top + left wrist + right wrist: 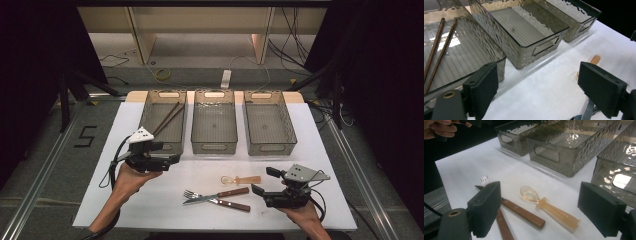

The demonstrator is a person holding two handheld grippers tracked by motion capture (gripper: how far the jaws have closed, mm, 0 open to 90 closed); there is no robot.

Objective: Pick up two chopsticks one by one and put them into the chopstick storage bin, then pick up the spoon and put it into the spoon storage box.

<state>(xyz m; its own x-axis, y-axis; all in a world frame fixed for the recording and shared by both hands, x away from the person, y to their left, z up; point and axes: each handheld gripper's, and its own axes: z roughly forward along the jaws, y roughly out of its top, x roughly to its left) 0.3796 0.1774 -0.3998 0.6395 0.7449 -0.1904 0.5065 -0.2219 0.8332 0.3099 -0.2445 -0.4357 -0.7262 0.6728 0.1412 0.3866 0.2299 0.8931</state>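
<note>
Cutlery [220,196] mid-table, grippers [172,159] [265,181] flanking, jaws wide, bins [214,128] behind.

Grey floor [45,150], black curtains [30,60] both sides, pale wooden shelving [200,20], loose cables [295,35]

Left tool [167,161]: held in the left hand [131,176] above the left half of the counter [150,210], forearm entering from the near edge. Jaws stand wide apart, nothing between them. Right tool [264,181]: held in the right hand [300,212] low near the counter's near right corner, pointing left. Jaws parted wide, nothing gripped.
</note>
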